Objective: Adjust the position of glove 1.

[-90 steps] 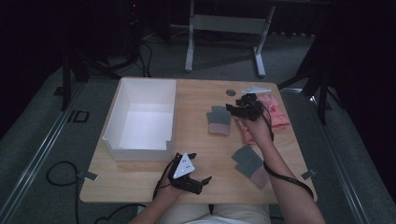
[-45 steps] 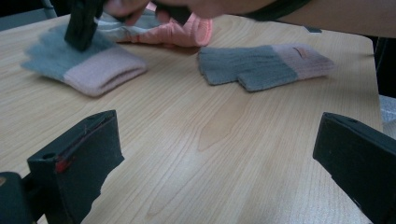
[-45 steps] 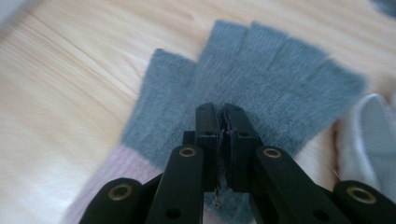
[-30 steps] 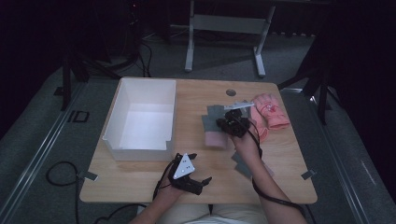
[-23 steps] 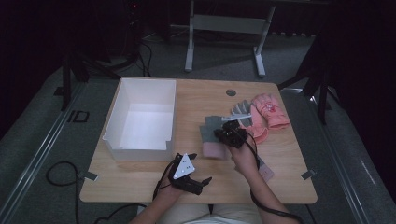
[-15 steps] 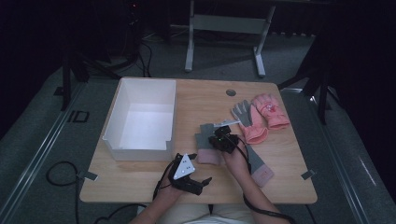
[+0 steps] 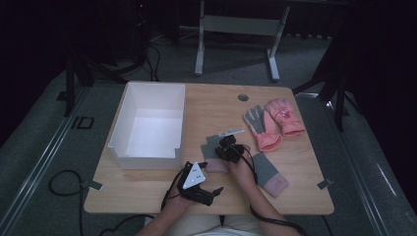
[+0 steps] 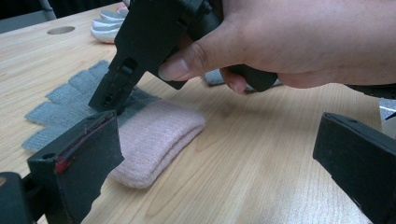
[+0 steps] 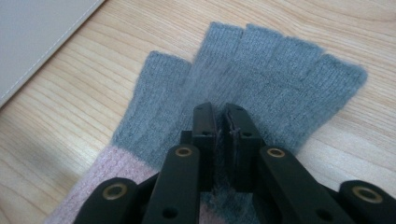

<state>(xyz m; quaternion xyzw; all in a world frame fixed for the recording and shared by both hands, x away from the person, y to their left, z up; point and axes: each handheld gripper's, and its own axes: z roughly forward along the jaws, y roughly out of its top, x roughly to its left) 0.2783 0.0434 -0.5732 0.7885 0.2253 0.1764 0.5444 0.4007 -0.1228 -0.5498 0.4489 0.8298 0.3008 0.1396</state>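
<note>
High view: a pale wooden table [image 7: 147,187] with a round cable hole stands on grey carpet in a dark room, with a metal stand's legs behind it and cables trailing on the floor. A white box [image 7: 150,125] sits on its left half; a pink glove pair [image 7: 275,123] lies at the far right, and a second grey glove [image 7: 268,172] lies near the front. The right gripper [image 7: 221,147] presses down on the grey-and-pink knit glove [image 7: 214,155] at the table's middle, while the left gripper [image 7: 209,189] rests near the front edge. Left gripper view: its jaws stand wide apart with nothing between them, the glove's pink cuff just ahead on the wood grain. Right gripper view: the jaws, just eased slightly apart, pinch a fold of grey knit below the spread fingers.
</note>
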